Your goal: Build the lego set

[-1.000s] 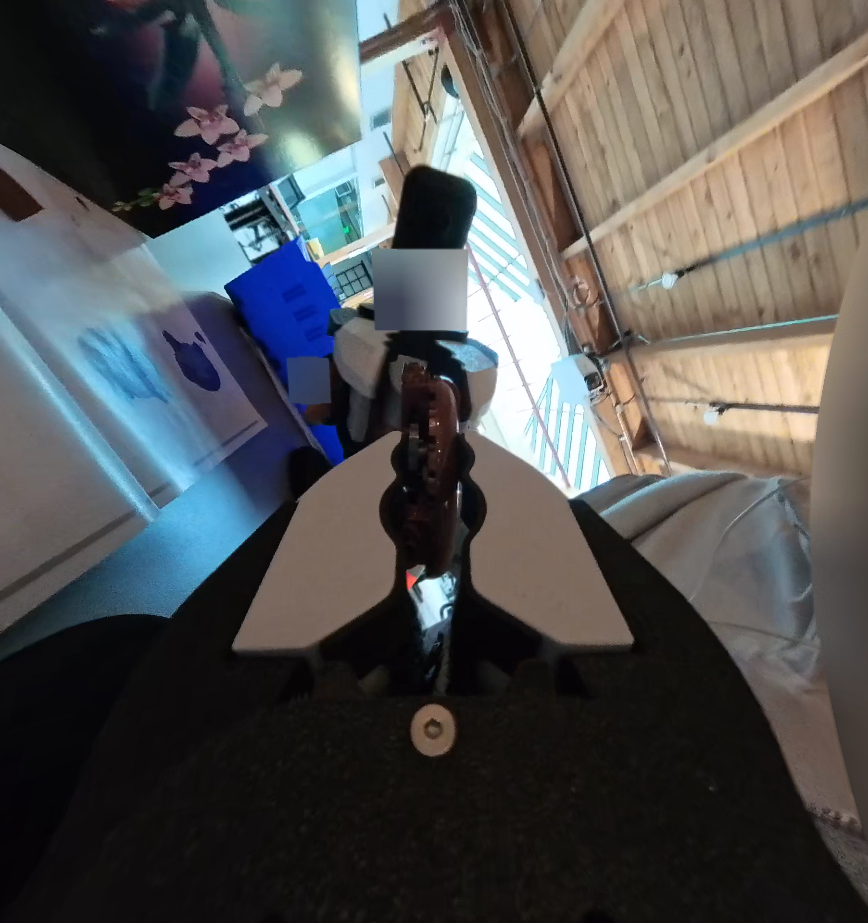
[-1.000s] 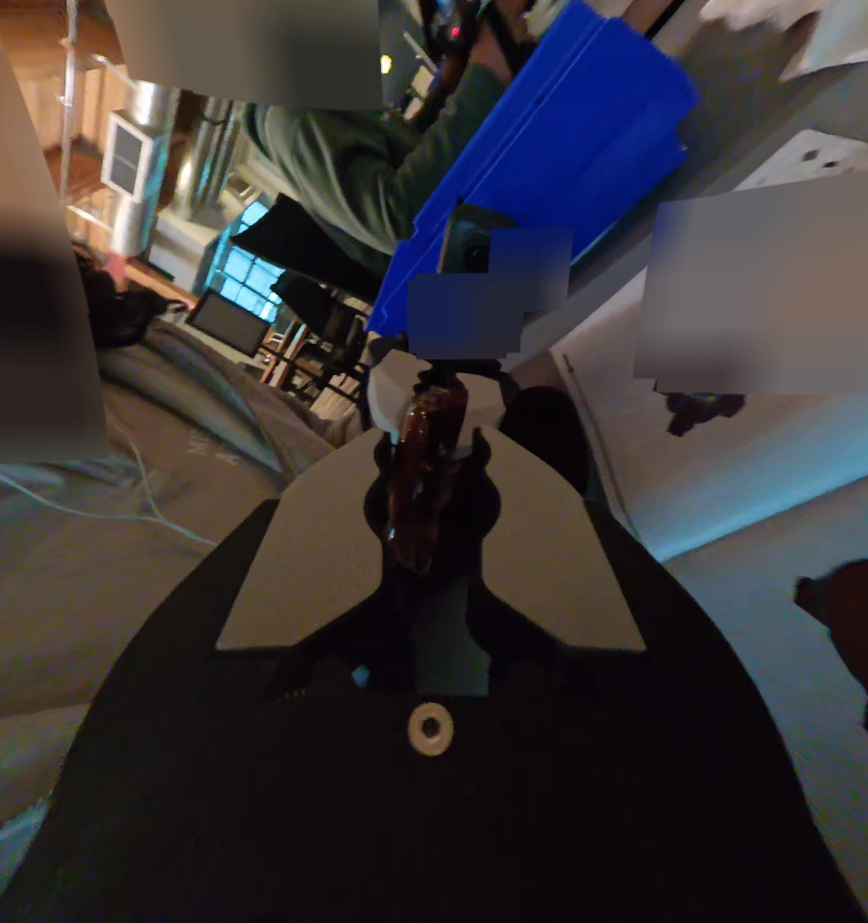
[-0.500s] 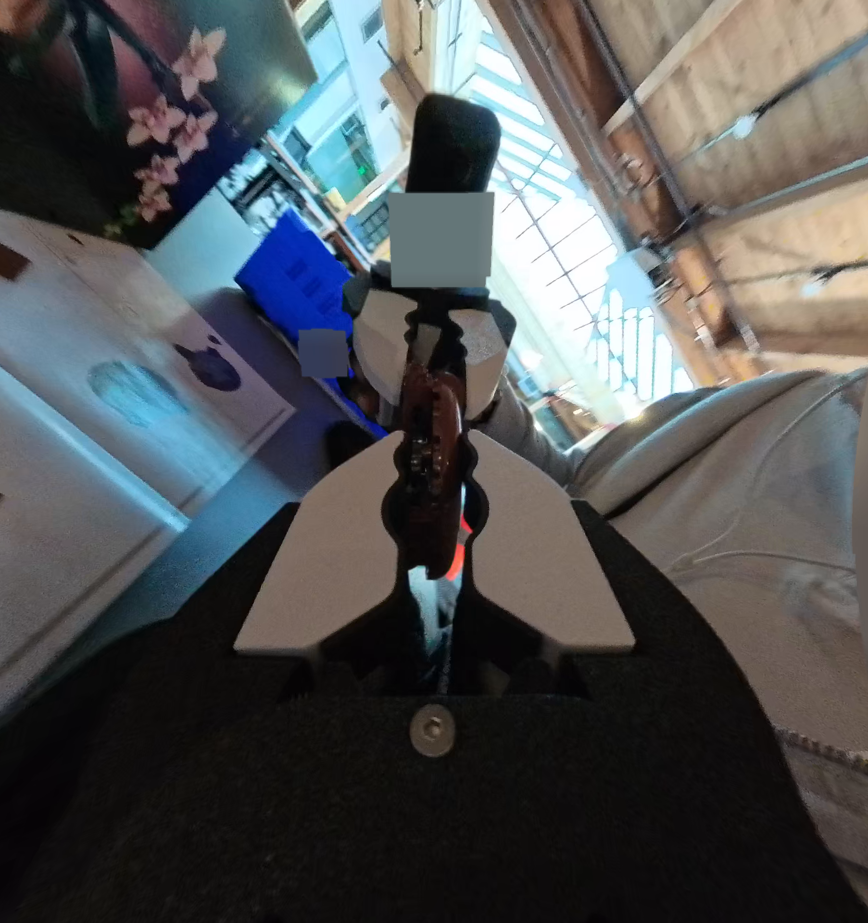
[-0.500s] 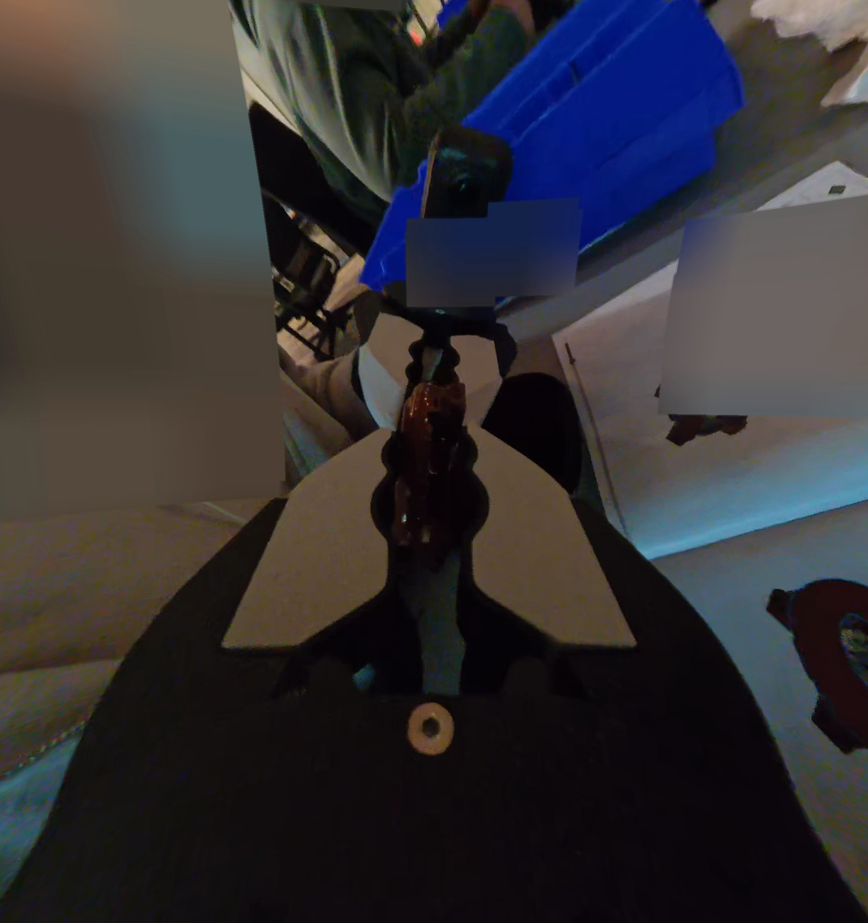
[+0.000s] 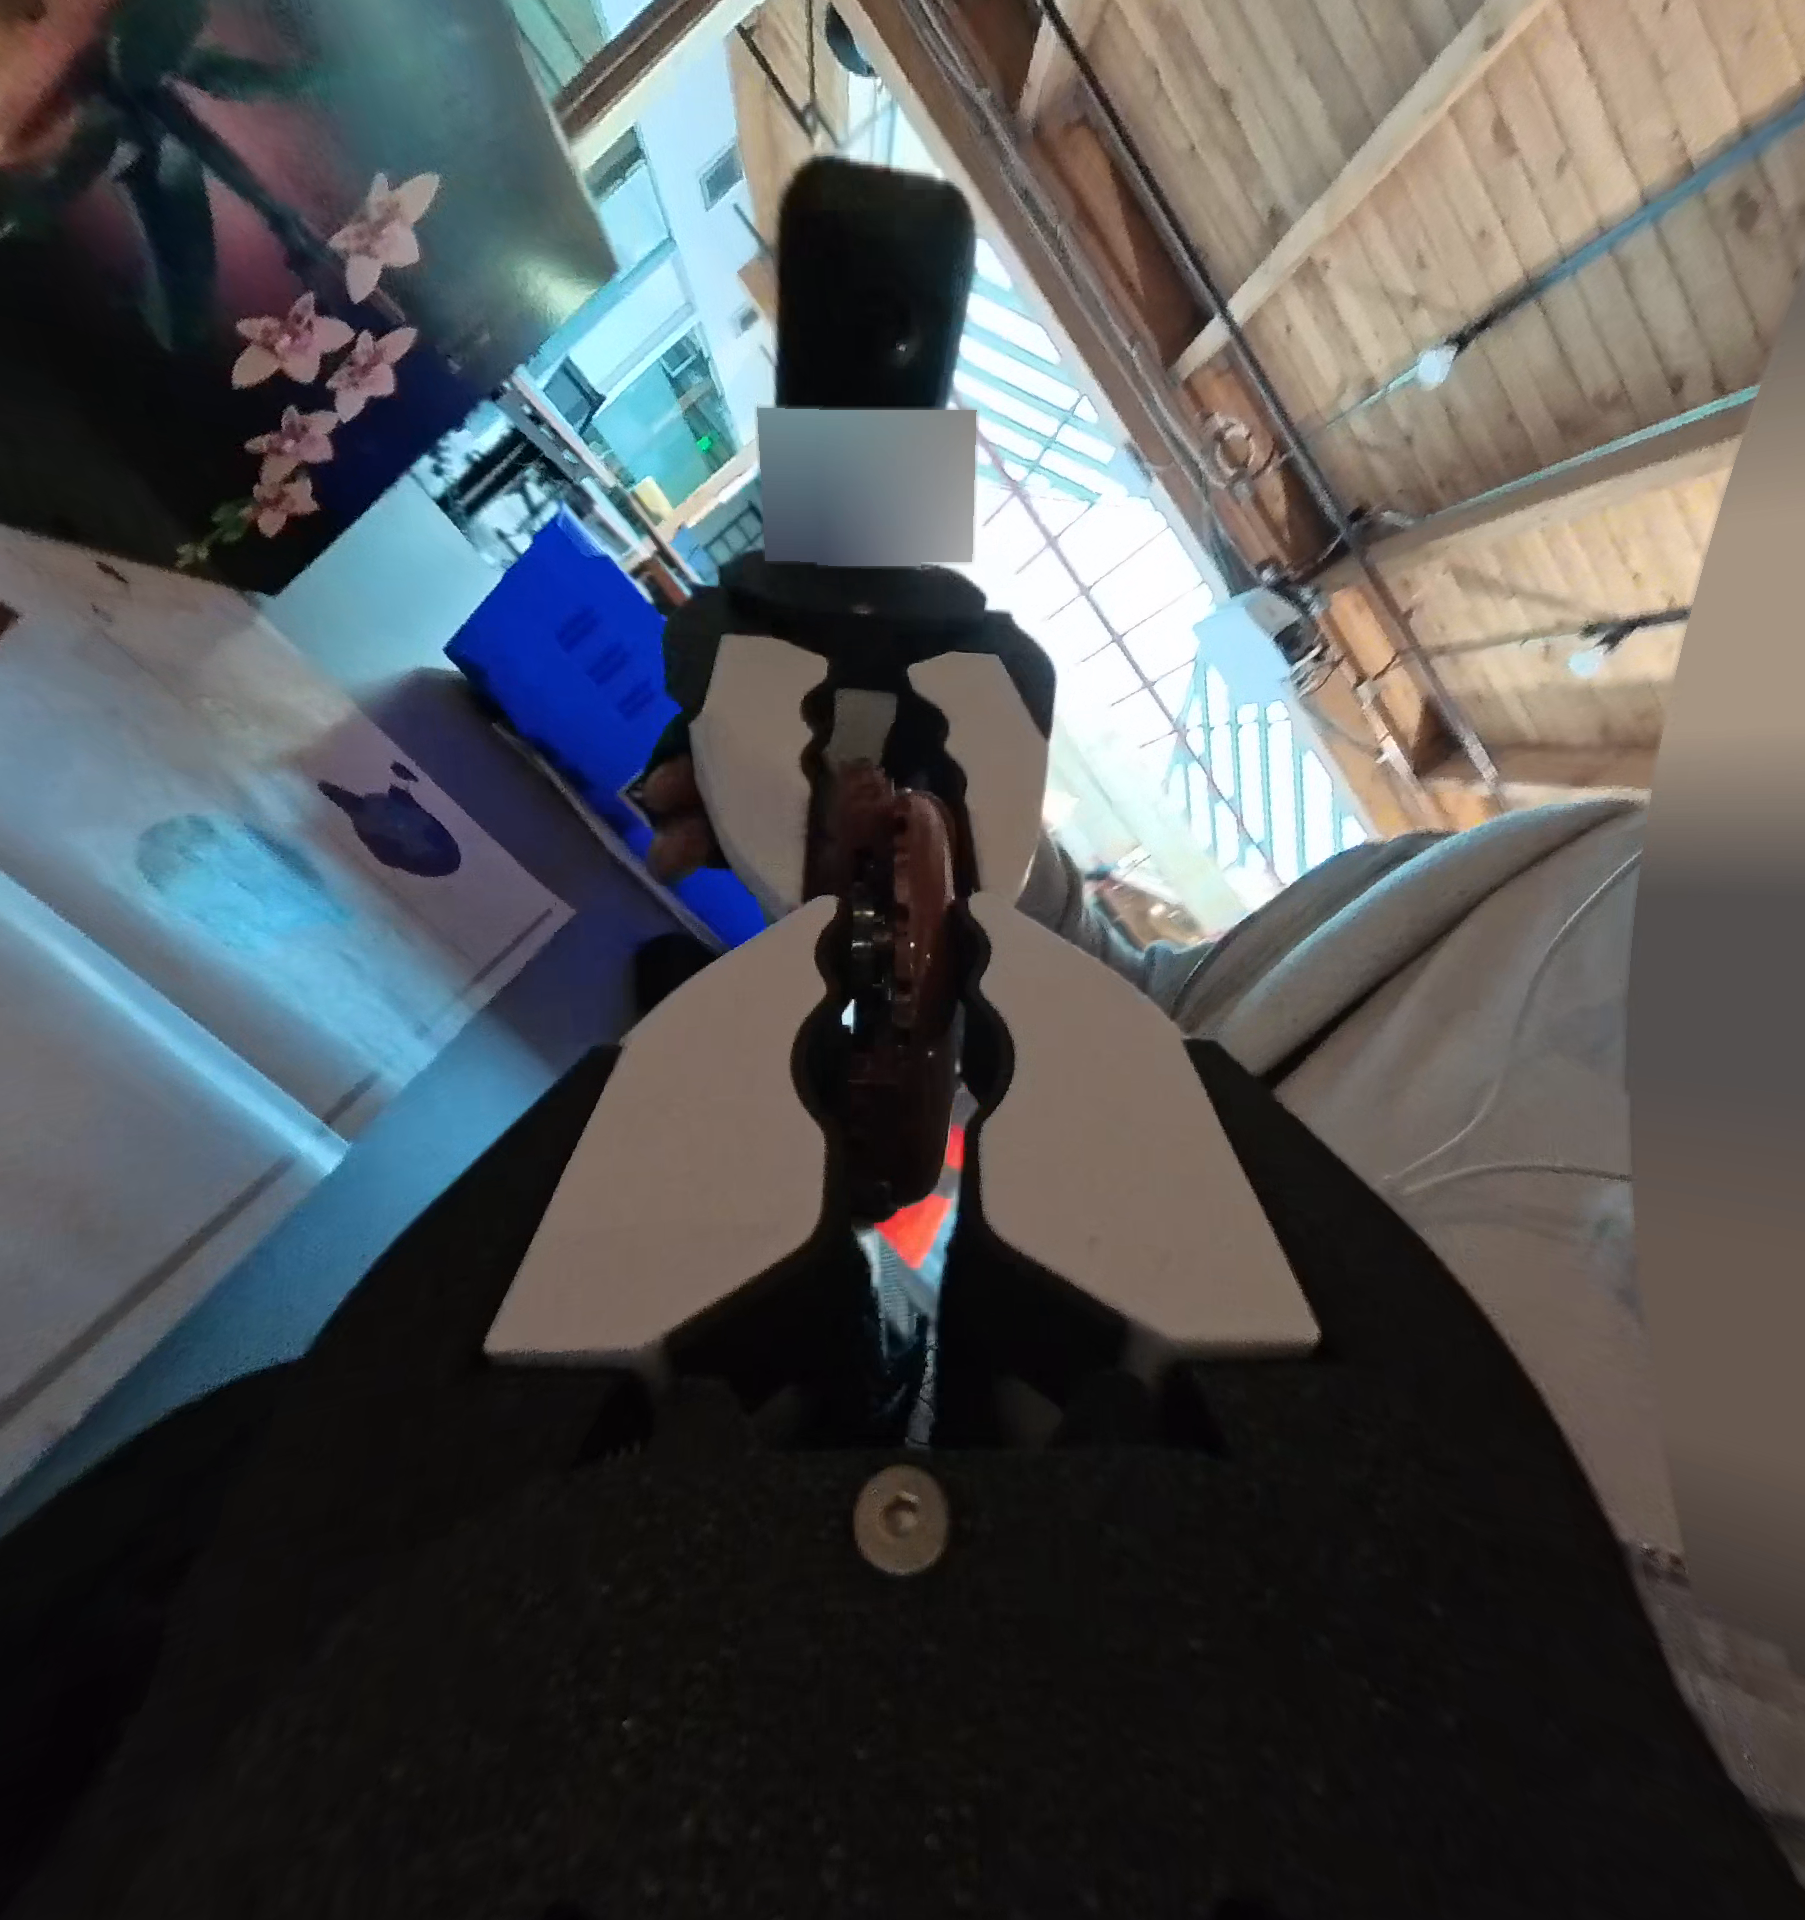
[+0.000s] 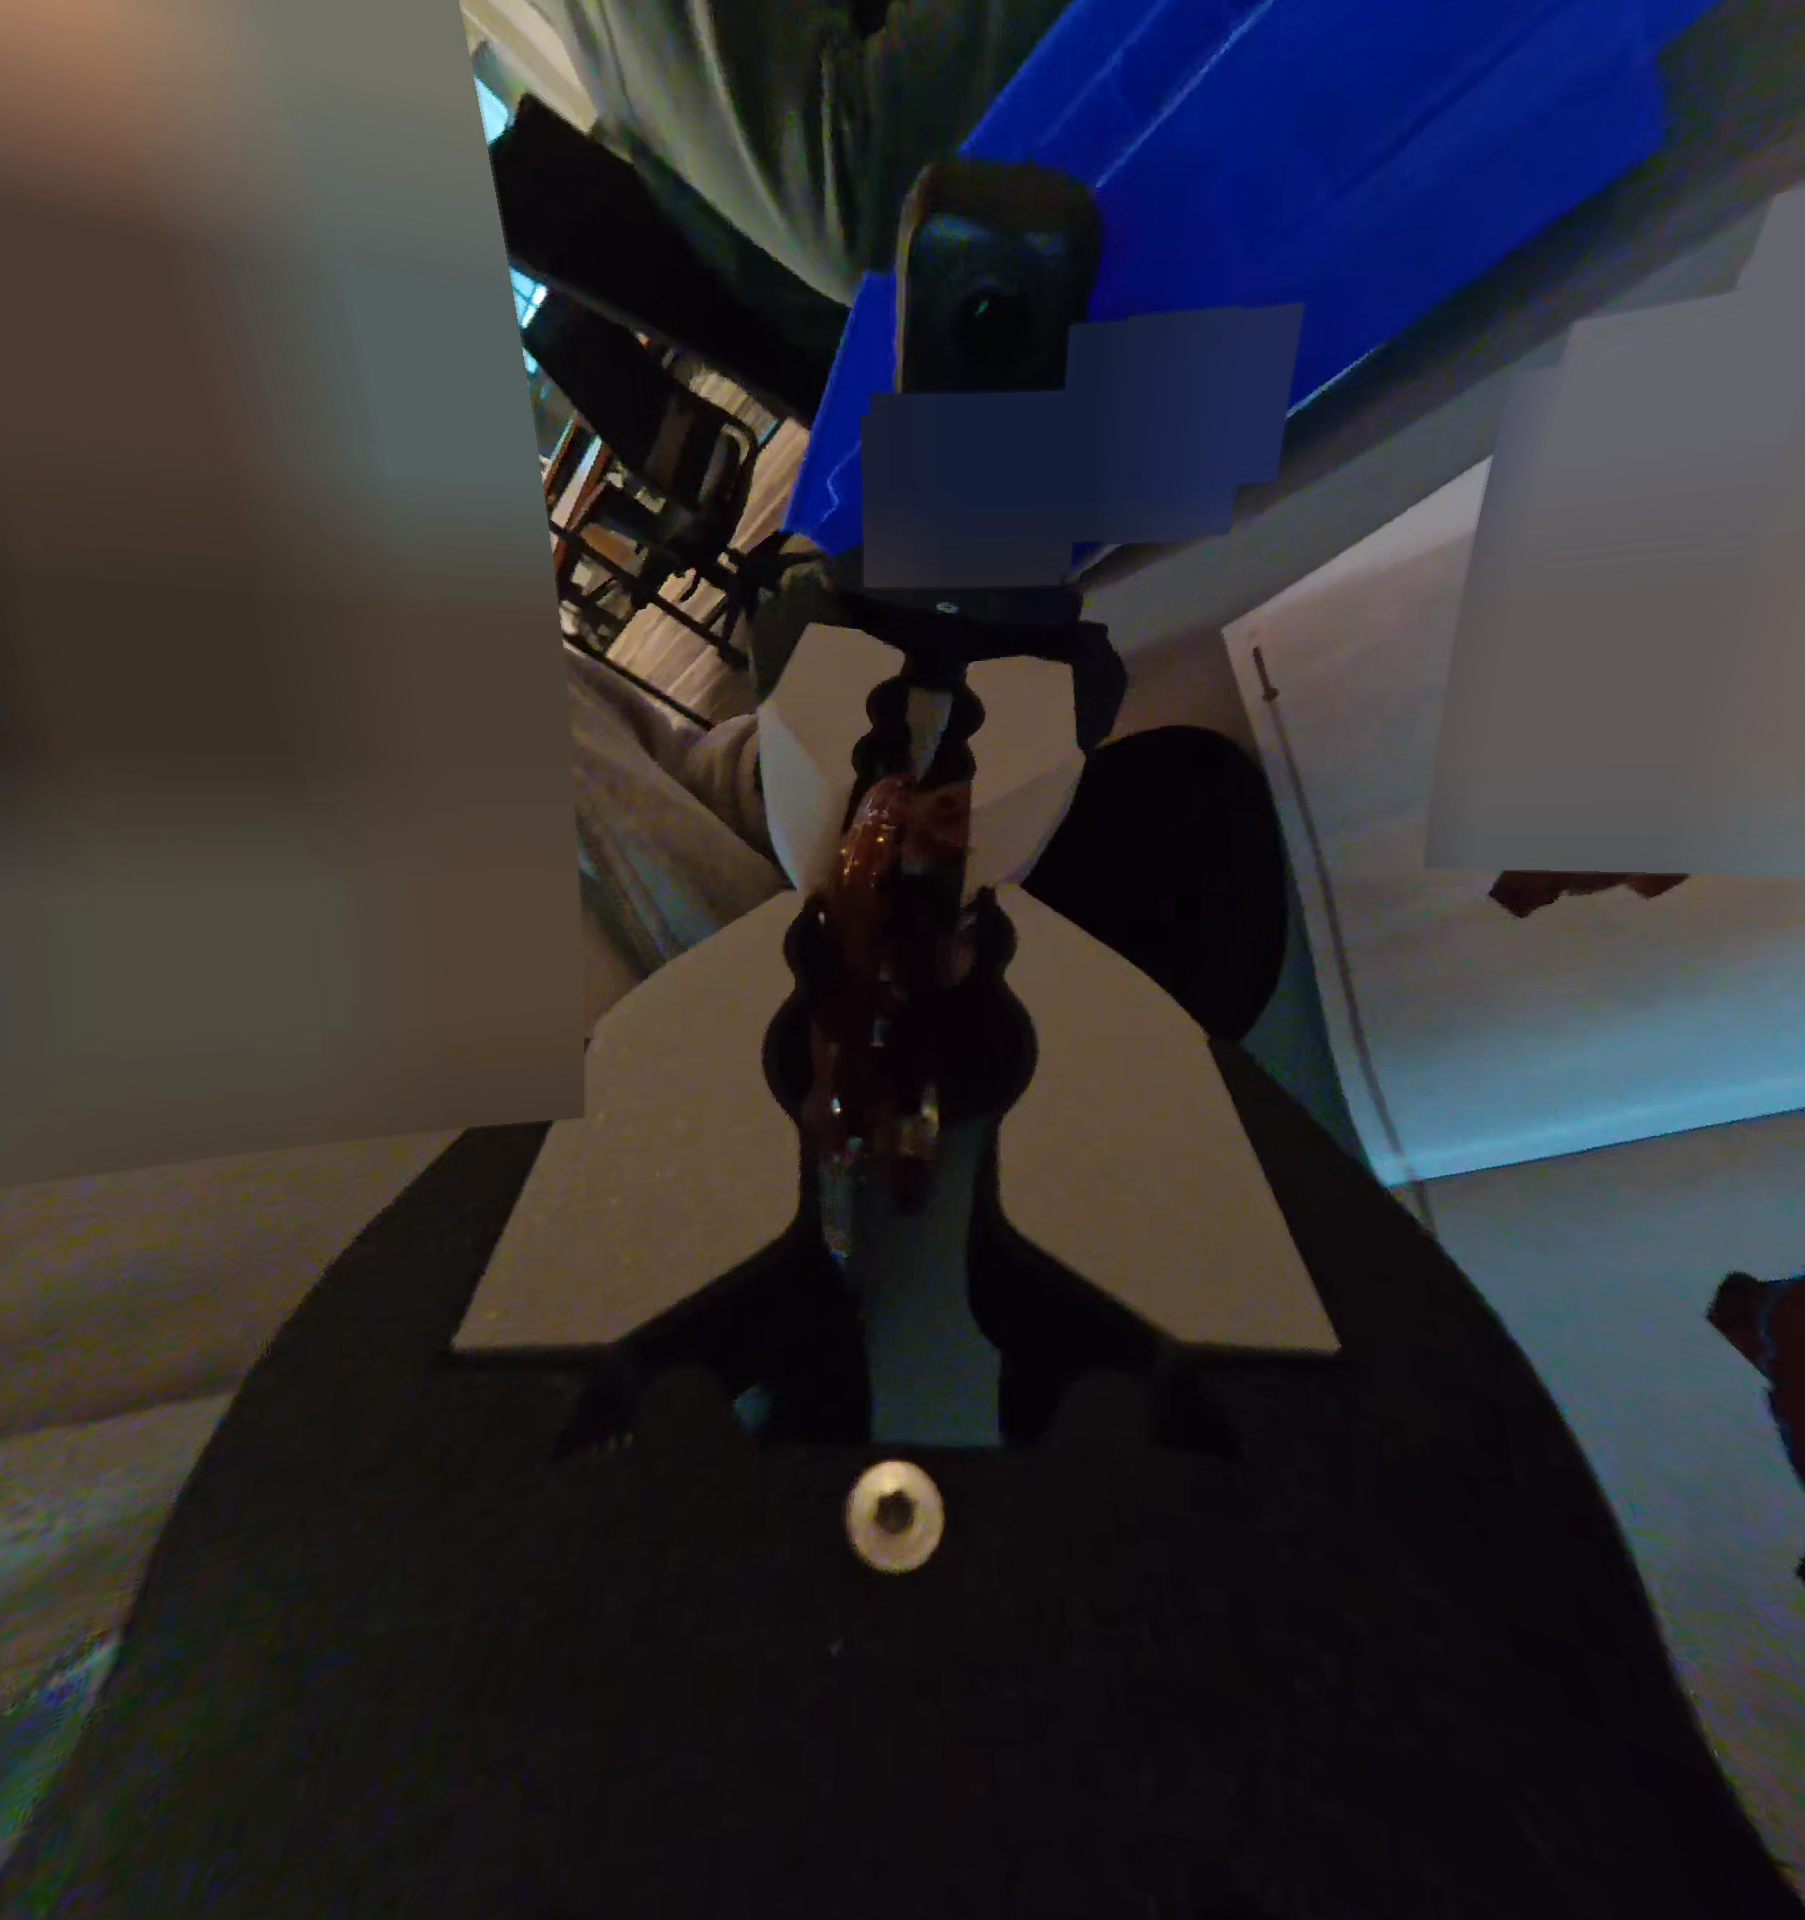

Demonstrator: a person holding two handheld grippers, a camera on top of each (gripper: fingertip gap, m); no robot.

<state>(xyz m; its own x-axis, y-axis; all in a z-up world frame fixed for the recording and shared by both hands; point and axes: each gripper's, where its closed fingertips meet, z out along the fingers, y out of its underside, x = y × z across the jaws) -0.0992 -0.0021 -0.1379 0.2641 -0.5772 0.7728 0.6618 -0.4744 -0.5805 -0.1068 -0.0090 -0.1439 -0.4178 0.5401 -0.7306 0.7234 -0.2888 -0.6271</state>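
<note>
Between both grippers: one dark brown toothed clip (image 5: 898,997), held at each end.
Left gripper (image 5: 893,935) and right gripper (image 6: 903,935) pinch it; likely light, rigid, glossy, best gripped across its flat sides.

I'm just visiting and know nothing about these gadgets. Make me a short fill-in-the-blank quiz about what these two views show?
1. Both grippers face each other, clamped on the same dark ____ part.
2. The bin behind the left gripper is ____.
3. The ceiling is made of ____ planks.

Missing words: brown; blue; wooden
</note>
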